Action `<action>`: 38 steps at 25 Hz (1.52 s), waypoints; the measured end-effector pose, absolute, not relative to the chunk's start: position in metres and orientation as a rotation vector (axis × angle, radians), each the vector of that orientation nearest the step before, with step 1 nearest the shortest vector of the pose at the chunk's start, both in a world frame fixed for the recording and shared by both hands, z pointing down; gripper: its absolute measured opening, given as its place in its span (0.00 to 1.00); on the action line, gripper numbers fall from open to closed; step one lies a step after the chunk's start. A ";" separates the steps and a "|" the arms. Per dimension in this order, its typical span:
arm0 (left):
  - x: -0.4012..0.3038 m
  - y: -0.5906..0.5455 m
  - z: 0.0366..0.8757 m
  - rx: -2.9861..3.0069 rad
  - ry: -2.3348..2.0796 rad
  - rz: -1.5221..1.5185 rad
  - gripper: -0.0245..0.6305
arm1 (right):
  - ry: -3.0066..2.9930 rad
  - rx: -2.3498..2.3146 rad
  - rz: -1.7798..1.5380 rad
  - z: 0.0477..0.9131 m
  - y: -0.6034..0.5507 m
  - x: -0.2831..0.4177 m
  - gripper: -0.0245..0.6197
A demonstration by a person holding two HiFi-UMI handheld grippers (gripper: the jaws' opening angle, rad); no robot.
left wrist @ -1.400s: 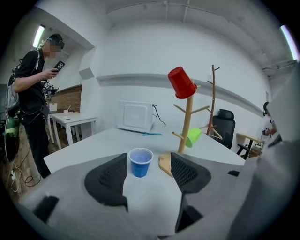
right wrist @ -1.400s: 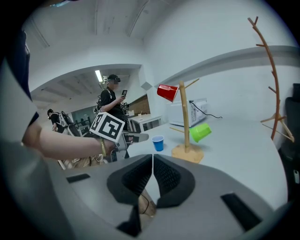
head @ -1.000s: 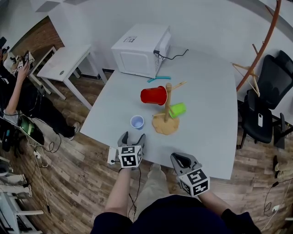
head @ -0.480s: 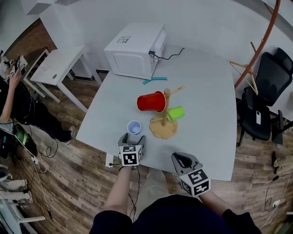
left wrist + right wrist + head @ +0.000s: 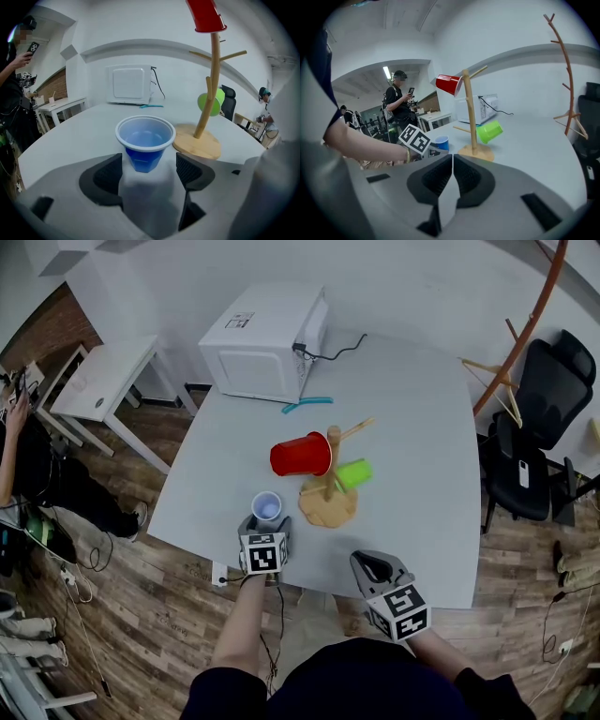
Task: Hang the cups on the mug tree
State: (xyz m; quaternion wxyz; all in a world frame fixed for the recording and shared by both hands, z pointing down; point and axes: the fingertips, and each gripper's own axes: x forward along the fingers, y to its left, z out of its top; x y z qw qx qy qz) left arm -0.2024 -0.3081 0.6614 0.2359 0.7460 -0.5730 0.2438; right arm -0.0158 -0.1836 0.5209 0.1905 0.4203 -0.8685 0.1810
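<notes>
- Your left gripper view cuts off the red cup (image 5: 205, 16) at the top edge.
- From your right gripper view, the blue cup (image 5: 442, 142) sits half hidden behind the left gripper (image 5: 434, 150).

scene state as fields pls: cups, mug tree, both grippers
blue cup: upright on table, not hung
red cup: hanging at top of mug tree
green cup: hanging on a lower peg
left gripper: open, blue cup between its jaws, pads not on it
right gripper: shut, empty, by the table's near edge
left to hang: blue cup
</notes>
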 end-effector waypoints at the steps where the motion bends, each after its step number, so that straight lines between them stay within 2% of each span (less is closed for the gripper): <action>1: -0.202 -0.310 0.663 2.043 -1.571 0.668 0.58 | -2.439 1.186 0.509 0.520 -0.185 -0.015 0.09; 9: -0.203 -0.316 0.668 2.023 -1.580 0.696 0.56 | -2.417 1.212 0.518 0.524 -0.187 -0.006 0.09; 11: -0.205 -0.316 0.667 2.019 -1.597 0.703 0.43 | -2.418 1.215 0.520 0.524 -0.186 -0.006 0.09; 38: -0.196 -0.301 0.636 2.094 -1.632 0.770 0.42 | -2.453 1.202 0.524 0.511 -0.159 0.004 0.09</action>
